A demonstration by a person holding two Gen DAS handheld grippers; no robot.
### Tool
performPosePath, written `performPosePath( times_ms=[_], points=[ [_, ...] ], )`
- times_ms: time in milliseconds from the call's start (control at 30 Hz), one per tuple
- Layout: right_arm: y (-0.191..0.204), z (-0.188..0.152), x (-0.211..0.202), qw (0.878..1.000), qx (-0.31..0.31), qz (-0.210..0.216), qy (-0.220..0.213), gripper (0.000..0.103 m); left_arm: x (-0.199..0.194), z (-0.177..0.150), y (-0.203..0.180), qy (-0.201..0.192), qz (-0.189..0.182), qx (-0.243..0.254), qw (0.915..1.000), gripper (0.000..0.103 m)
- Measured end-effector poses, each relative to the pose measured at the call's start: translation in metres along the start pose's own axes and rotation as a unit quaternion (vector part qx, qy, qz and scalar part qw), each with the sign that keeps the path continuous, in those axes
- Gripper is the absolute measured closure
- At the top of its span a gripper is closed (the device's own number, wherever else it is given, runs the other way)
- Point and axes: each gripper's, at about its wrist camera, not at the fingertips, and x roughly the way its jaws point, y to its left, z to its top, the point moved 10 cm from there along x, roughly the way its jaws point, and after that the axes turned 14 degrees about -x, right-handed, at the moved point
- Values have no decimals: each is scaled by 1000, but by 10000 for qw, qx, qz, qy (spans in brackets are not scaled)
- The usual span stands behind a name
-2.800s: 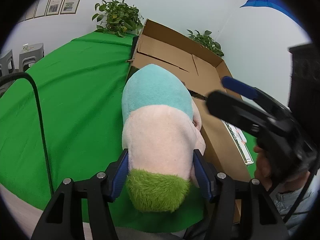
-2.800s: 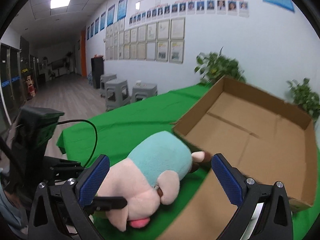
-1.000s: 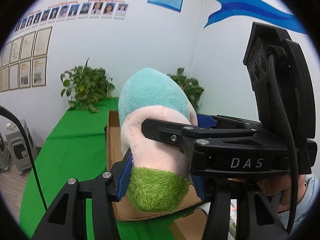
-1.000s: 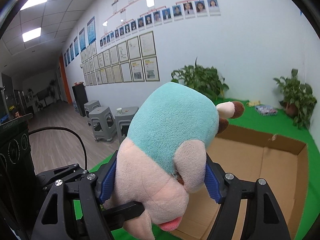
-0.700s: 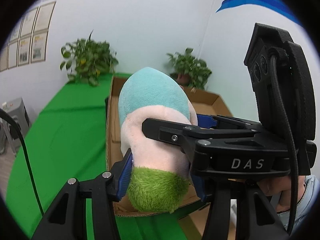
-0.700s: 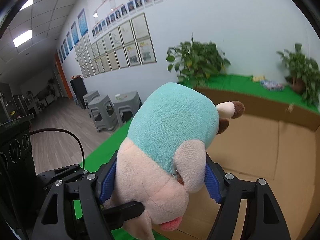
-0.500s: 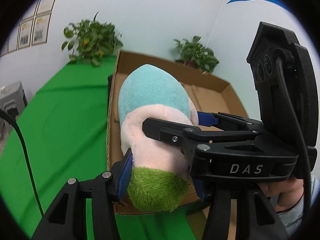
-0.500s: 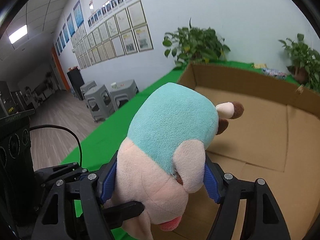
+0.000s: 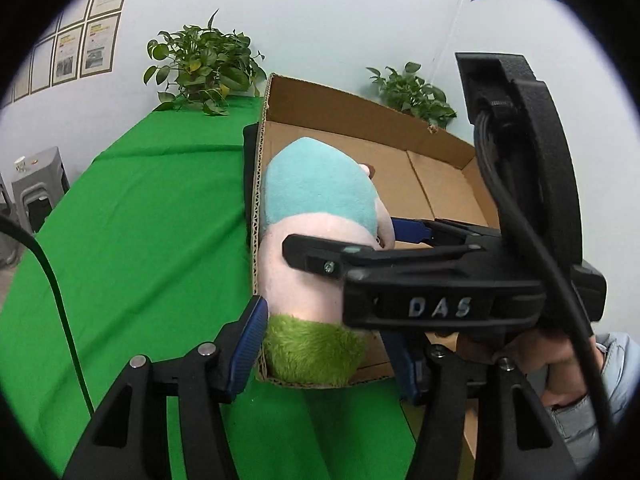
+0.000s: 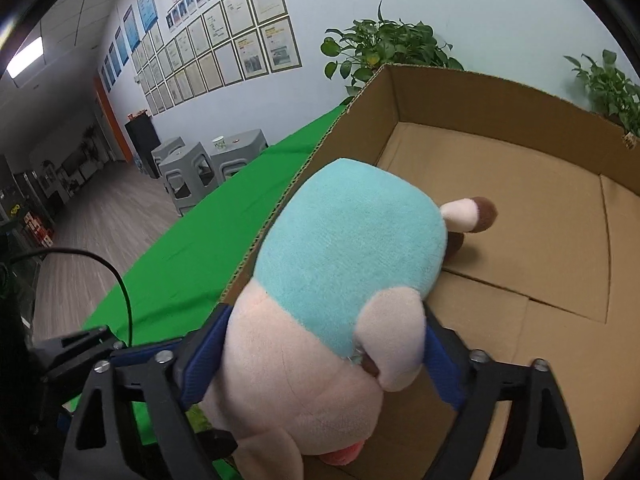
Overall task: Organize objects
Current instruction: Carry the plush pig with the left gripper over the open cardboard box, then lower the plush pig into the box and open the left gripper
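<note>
Plush toy [image 10: 344, 280] (teal back, pink head, green end) down in the near-left corner of the cardboard box [image 10: 520, 208] on the green tablecloth [image 9: 140, 240]. Sits betw. both pairs of blue pads: left gripper [image 9: 324, 356] jaws opening at the green end, right gripper [image 10: 316, 356] jaws opening around the head, pads looking clear of the fur. Only legible txt: "DAS" embossed on the right gripper's black body; framed wall notices [image 10: 240, 52] too small to read.

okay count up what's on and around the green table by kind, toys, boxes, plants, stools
Plush toys: 1
Cardboard boxes: 1
Potted plants: 2
Grey stools: 3
Total: 7
</note>
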Motion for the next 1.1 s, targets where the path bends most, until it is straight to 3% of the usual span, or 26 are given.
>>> performPosePath(
  times_ms=[233,367,467,600,733,967,1000,1100],
  points=[
    [-4,13,-29,9983,409,206,-351,2,0,2,17,53,77,-255,9996,46],
    [-15,1,-17,9960,821,350,-47,2,-1,-1,20,127,15,-332,9994,46],
    [-12,-9,-2,9949,889,417,235,12,4,-8,23,323,-105,-459,9984,46],
    [-5,-10,-1,9976,621,246,169,27,6,-17,23,413,-154,-406,9982,52],
    [-1,-9,2,9986,464,177,186,29,4,-16,23,444,-105,-413,9981,57],
    [-9,-14,-3,9979,631,125,93,8,1,-17,21,492,64,-309,9983,57],
    [-11,-14,-10,9980,624,1,77,2,0,-17,21,484,147,-285,9983,57],
    [-16,-17,-42,9976,466,-499,-130,0,-17,-12,21,224,402,-231,9987,57]
  ],
)
